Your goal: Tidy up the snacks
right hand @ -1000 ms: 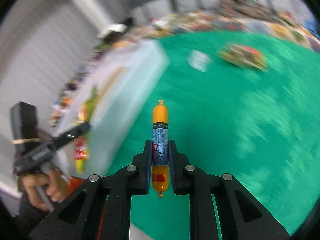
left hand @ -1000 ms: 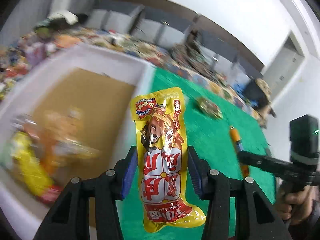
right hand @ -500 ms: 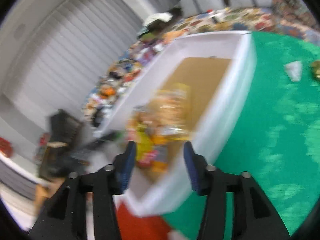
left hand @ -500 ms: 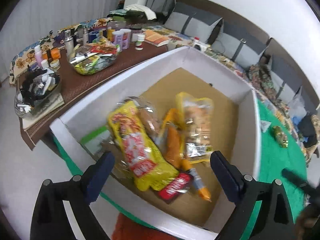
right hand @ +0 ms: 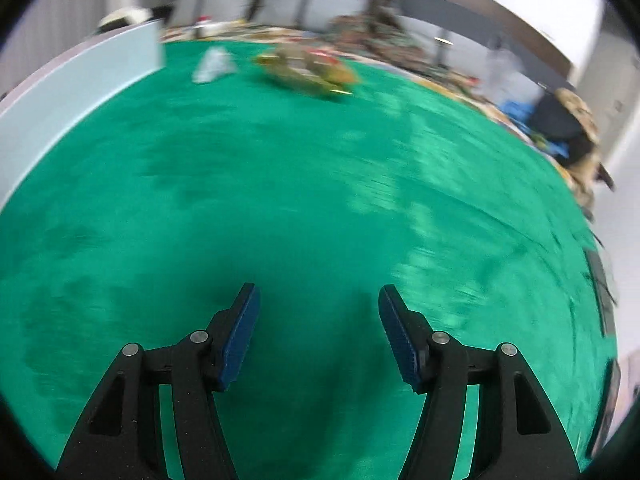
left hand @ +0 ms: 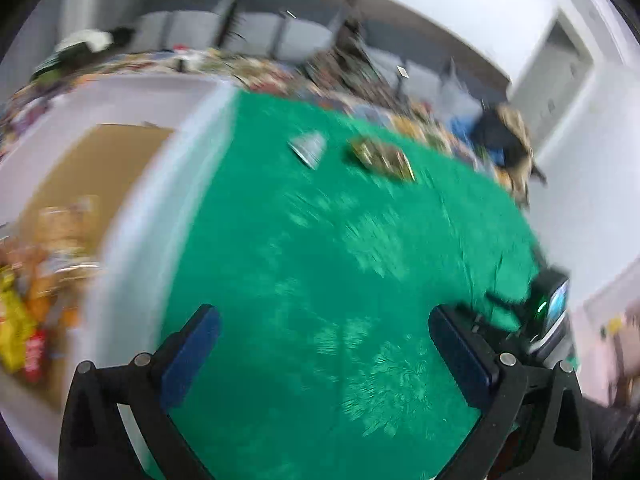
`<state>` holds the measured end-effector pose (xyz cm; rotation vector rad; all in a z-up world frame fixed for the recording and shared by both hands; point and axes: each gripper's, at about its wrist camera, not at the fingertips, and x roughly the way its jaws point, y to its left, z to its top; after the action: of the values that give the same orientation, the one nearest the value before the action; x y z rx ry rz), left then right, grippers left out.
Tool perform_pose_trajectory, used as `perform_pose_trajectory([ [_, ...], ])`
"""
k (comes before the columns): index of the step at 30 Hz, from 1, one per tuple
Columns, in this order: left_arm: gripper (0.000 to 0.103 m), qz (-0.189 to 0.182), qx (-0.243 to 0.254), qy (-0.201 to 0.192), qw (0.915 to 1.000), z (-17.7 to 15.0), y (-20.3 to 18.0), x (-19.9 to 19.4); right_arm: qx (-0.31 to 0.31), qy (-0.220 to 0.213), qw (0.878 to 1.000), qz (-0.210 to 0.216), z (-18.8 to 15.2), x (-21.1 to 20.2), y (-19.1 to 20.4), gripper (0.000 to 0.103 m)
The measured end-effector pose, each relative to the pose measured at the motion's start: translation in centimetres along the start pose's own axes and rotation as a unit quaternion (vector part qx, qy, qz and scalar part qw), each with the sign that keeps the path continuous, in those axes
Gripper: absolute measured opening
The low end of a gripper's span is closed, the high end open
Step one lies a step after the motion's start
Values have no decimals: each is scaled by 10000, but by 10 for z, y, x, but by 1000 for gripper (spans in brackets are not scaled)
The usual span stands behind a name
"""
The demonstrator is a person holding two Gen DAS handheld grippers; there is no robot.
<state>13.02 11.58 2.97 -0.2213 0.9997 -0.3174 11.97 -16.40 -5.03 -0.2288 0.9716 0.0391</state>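
Observation:
Both views are motion-blurred. My left gripper point(left hand: 320, 320) hangs over the green cloth point(left hand: 320, 260) beside the white box point(left hand: 132, 216); its jaws are opening wide with nothing between them. Several snack packets point(left hand: 24, 312) lie in the box's near end on its brown bottom. My right gripper point(right hand: 318, 296) is also over the green cloth point(right hand: 280, 200), jaws opening and empty. Far ahead on the cloth lie a brownish-green snack packet point(left hand: 382, 156) point(right hand: 308, 70) and a small pale packet point(left hand: 308, 148) point(right hand: 212, 65).
The white box wall point(right hand: 80, 80) runs along the left of the right wrist view. The right hand's tool with a lit camera block point(left hand: 550, 308) sits at the right of the left wrist view. Cluttered patterned surfaces and a dark bag point(left hand: 504, 136) lie beyond the cloth.
A second ago the left gripper held a yellow packet and the right an orange sausage. Both opened over the box, leaving the items inside, then swung back over the green cloth, empty.

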Motion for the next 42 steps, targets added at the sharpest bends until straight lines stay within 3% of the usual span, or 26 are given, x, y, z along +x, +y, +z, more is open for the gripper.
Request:
perform_pose_trajectory([
  [1, 103, 68, 94, 134, 9998, -1, -9, 19, 199, -42, 9998, -9, -3, 4, -14, 72],
  [5, 103, 520, 296, 405, 9974, 3, -27, 86, 670, -118, 9975, 206, -5, 7, -34, 76],
  [10, 103, 991, 314, 521, 9932, 5, -25, 134, 909, -51, 9949, 431, -2, 11, -48, 82],
  [12, 103, 1271, 577, 374, 9895, 8, -30, 141, 876, -34, 9955, 349, -3, 8, -44, 84],
  [15, 103, 1295, 852, 381, 9872, 8, -37, 151, 905, -32, 9952, 370, -8, 7, -41, 84],
  [21, 103, 1257, 822, 254, 9883, 3, -33, 151, 910, -33, 9951, 378, -8, 8, -41, 85],
  [27, 103, 1244, 822, 520, 9874, 6, -33, 152, 909, -35, 9951, 378, -9, 8, -41, 85],
  [31, 103, 1174, 892, 823, 9856, 32, -22, 164, 908, -34, 9951, 378, -8, 8, -41, 85],
  [37, 102, 1043, 530, 411, 9923, 124, 5, 187, 910, -36, 9951, 377, -9, 8, -41, 85],
  [42, 97, 1170, 656, 358, 9903, 184, 8, 231, 910, -36, 9951, 377, -8, 9, -41, 85],
])
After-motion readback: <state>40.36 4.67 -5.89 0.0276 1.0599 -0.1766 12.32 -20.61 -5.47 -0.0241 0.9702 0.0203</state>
